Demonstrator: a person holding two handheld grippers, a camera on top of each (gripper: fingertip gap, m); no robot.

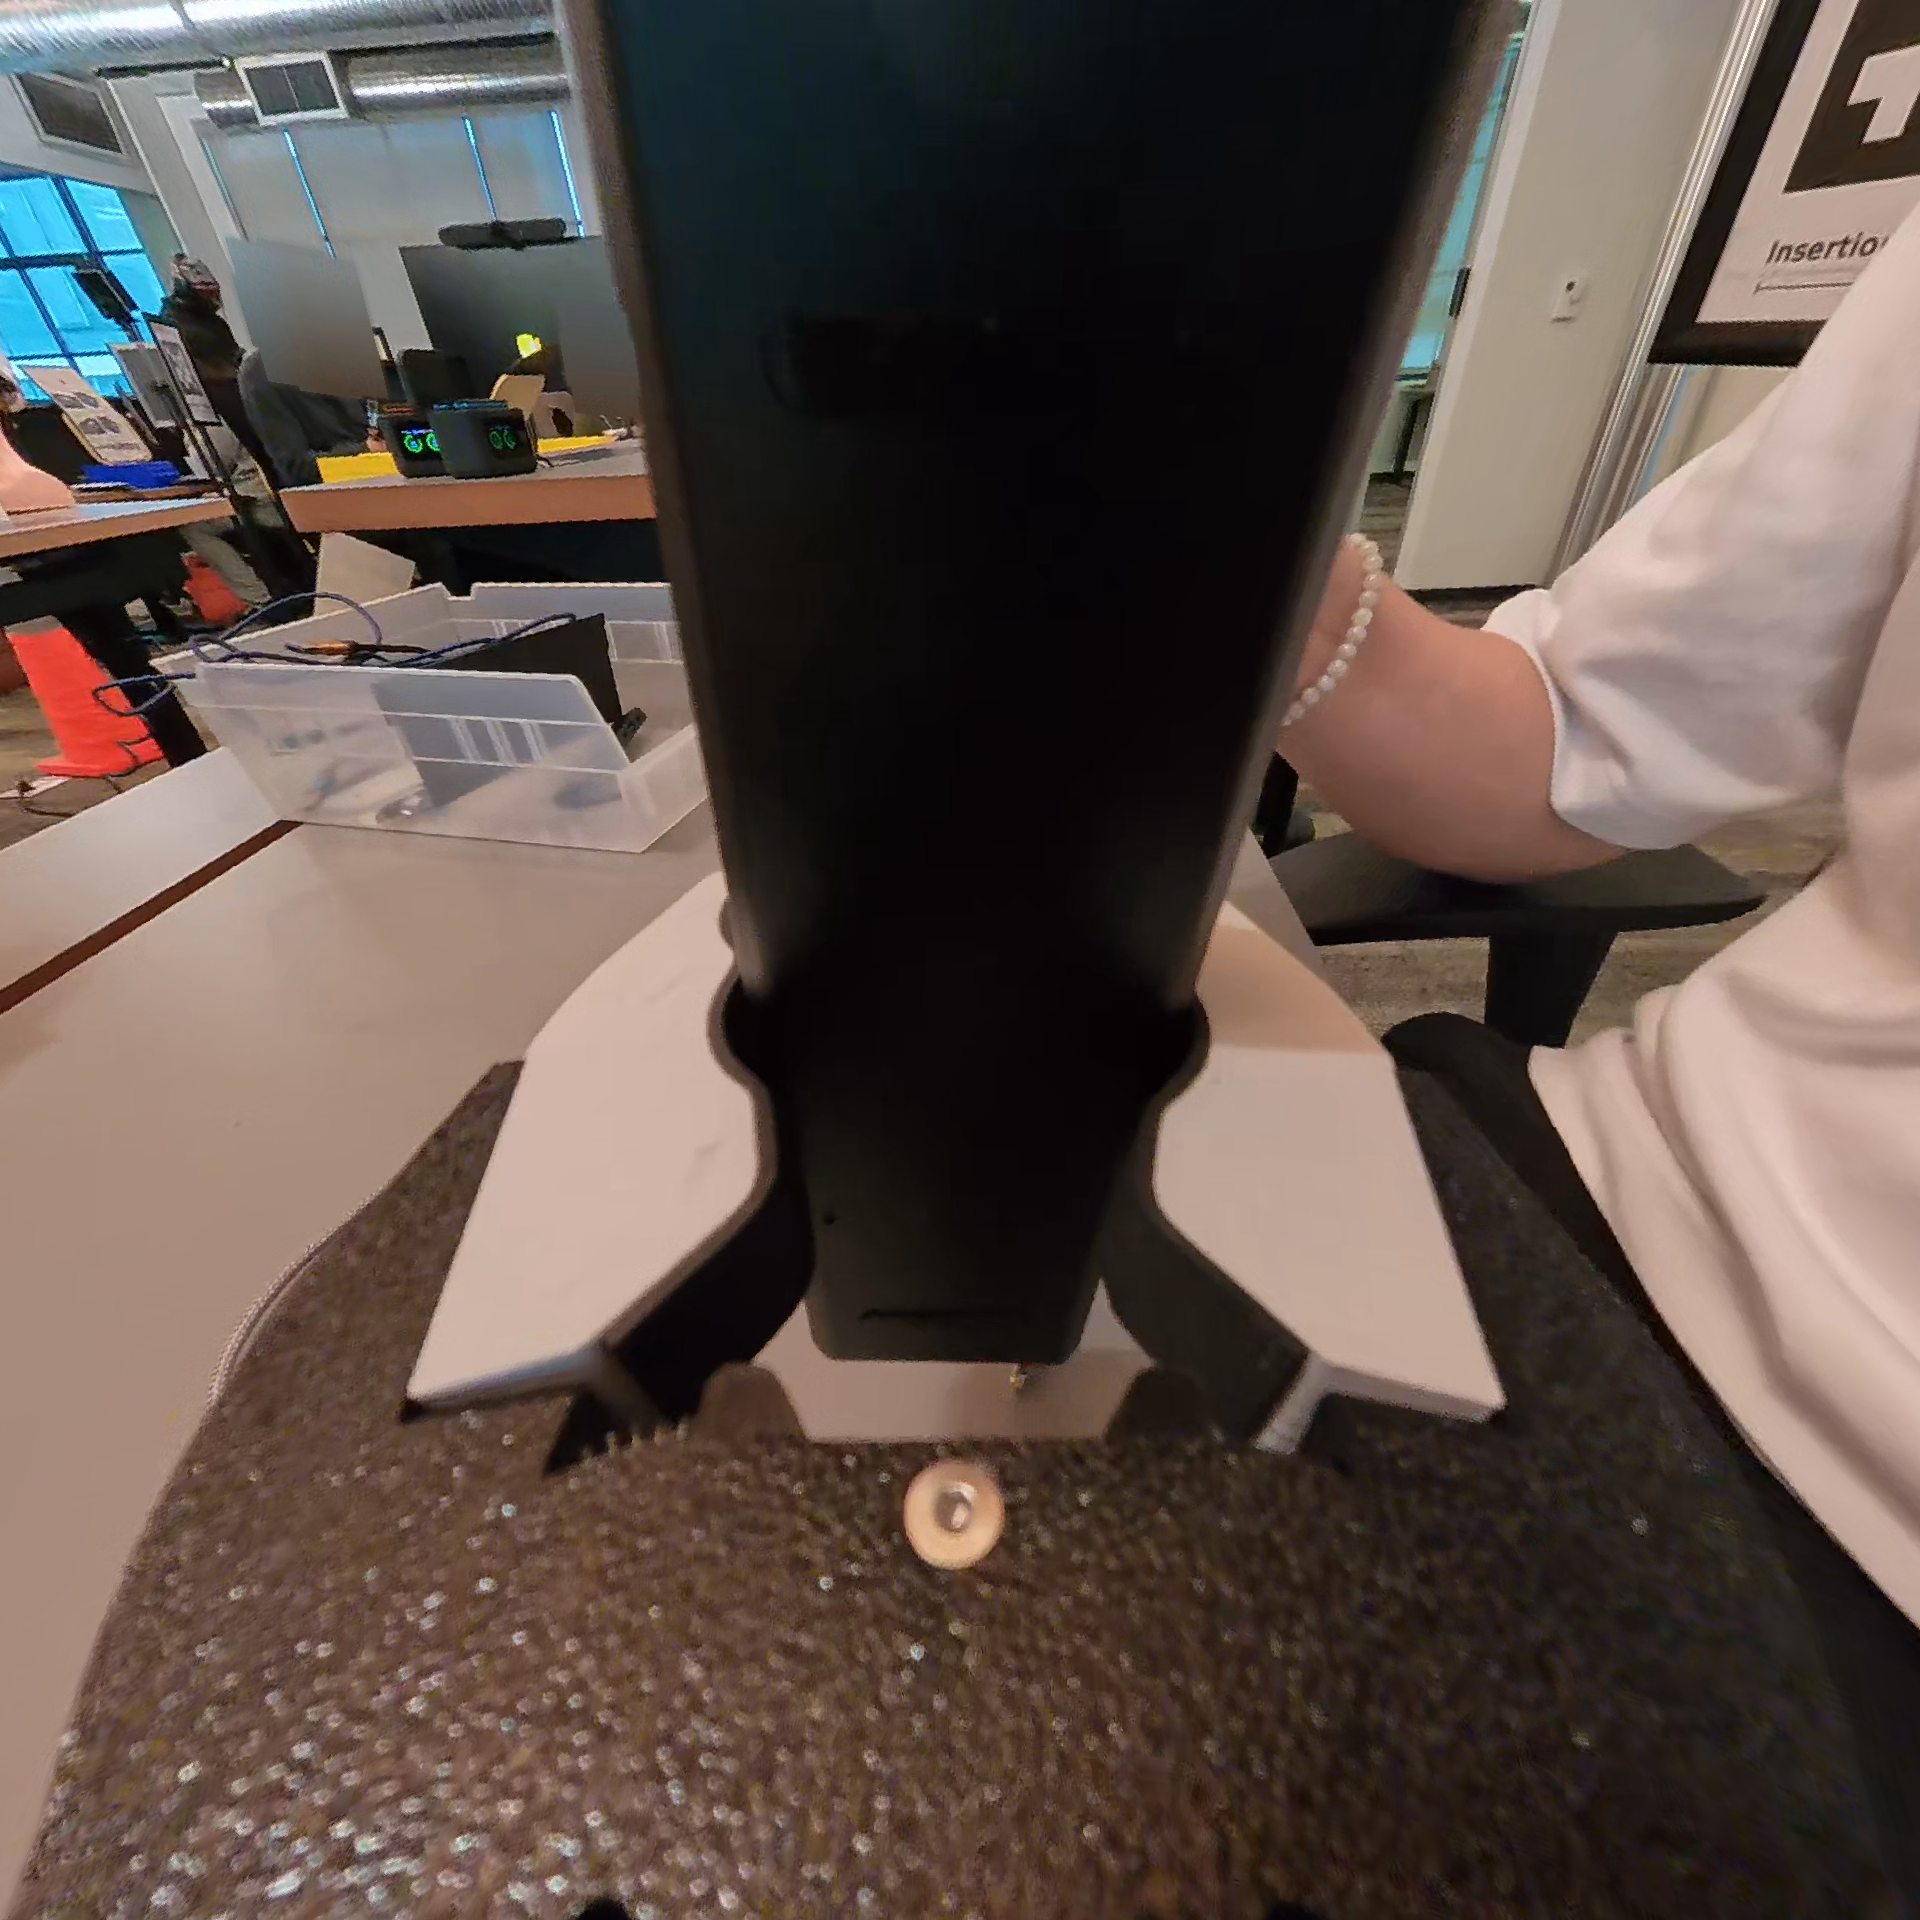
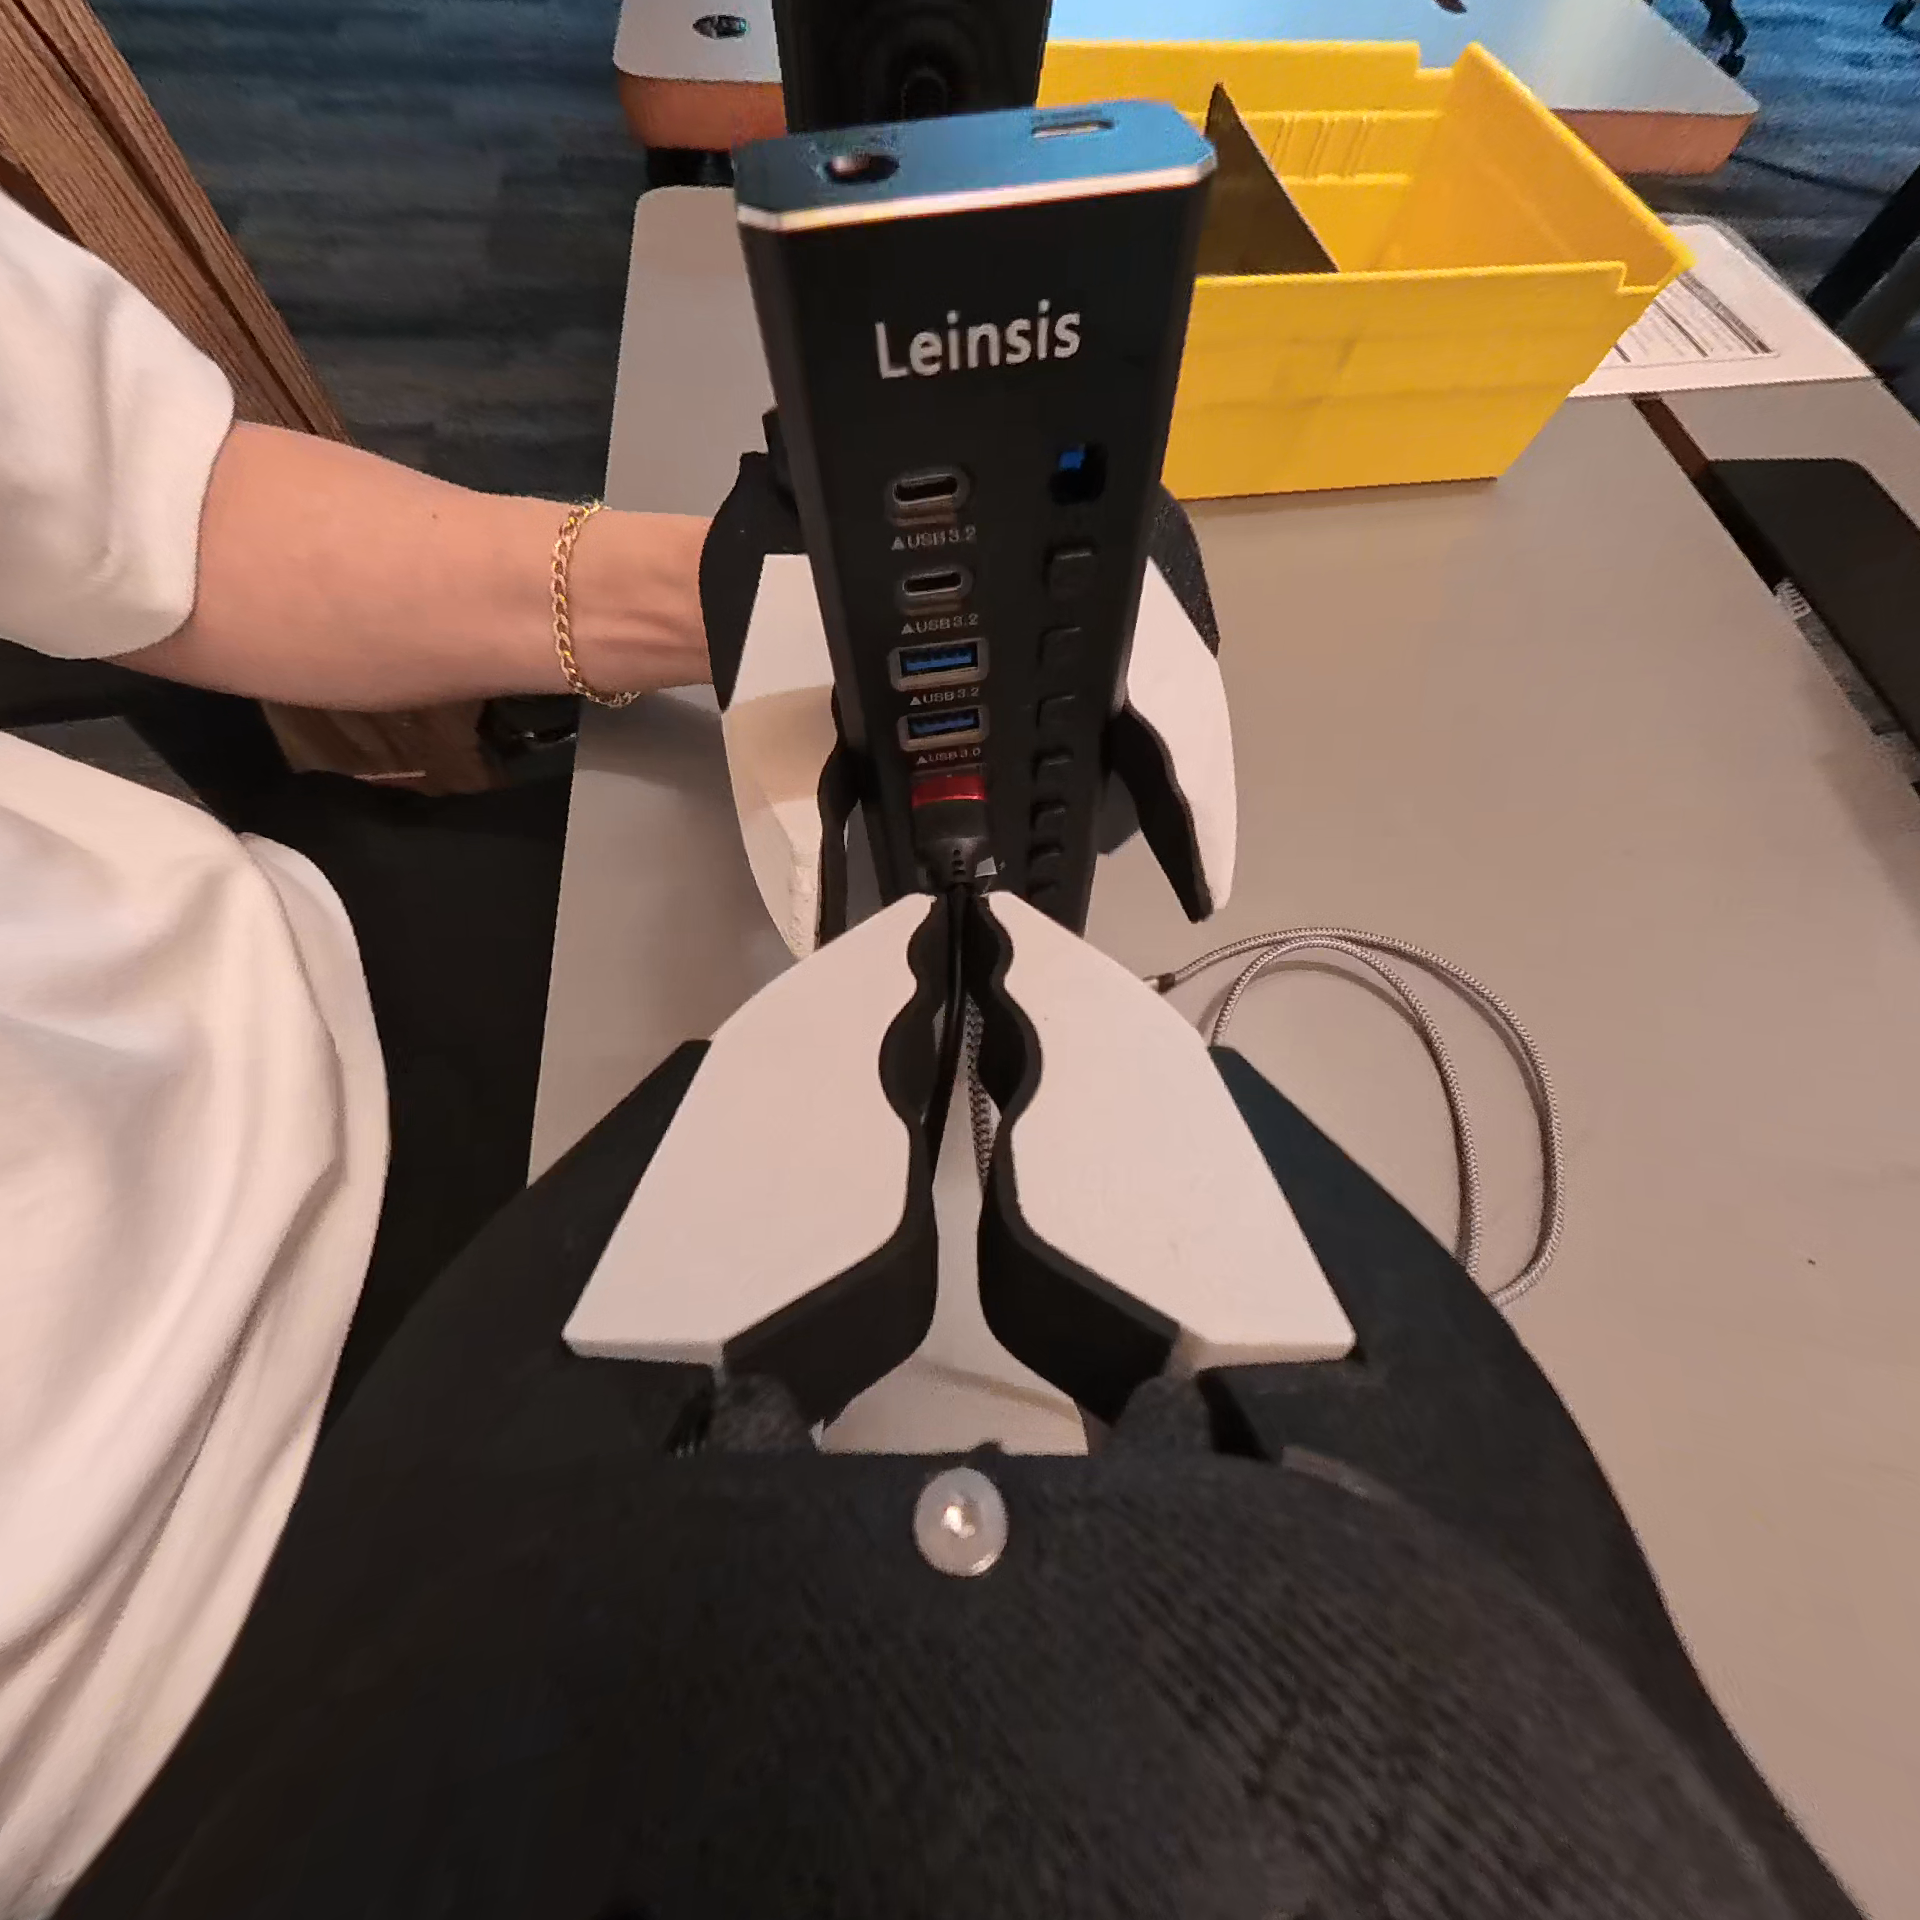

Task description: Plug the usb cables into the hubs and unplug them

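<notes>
A black multi-port USB hub (image 2: 977, 343) stands upright above the grey table (image 2: 1455, 727). My left gripper (image 1: 966, 997) is shut on the hub's lower body; the hub's plain black back (image 1: 987, 520) fills the left wrist view. The left gripper also shows in the right wrist view (image 2: 977, 790), around the hub. A black USB plug with a red band (image 2: 951, 810) sits in a port below the two blue ports. My right gripper (image 2: 958, 920) is shut on the cable just behind that plug. The braided grey cable (image 2: 1455, 1039) loops on the table to the right.
A yellow bin (image 2: 1403, 312) stands behind the hub at the right, with a paper sheet (image 2: 1714, 332) beside it. A clear plastic bin (image 1: 436, 727) with wires sits on the table at the left. A person's arms (image 1: 1455, 727) (image 2: 416, 582) in white sleeves flank the hub.
</notes>
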